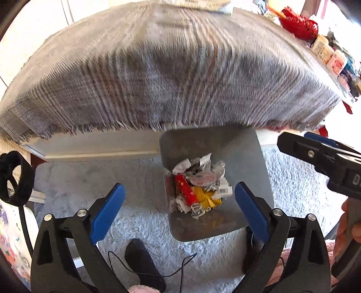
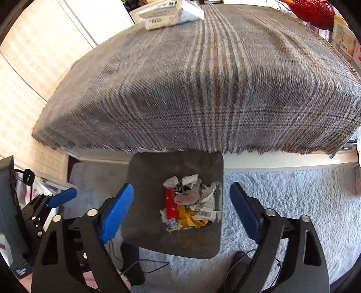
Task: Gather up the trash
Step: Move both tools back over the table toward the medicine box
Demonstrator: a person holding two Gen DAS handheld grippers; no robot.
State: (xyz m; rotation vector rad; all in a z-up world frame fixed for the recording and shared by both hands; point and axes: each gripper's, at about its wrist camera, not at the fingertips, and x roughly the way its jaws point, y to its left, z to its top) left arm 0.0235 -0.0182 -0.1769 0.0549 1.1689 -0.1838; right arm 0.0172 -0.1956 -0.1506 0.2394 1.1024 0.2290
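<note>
With both sets of jaws spread wide and nothing between them, the left hand-held gripper [image 1: 179, 208] and right hand-held gripper [image 2: 181, 210] hang side by side right above the grey bin [image 2: 144, 171], trash [image 2: 189, 202] heaped inside, below the table's [image 2: 282, 163] near edge, neither nearer.

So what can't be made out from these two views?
- Bin bottom: buried under trash, both views.
- Tablecloth weave: motion-blurred, left view.
- White box print: too small, right view.
- Bottles: cut off by the edge, left view.
</note>
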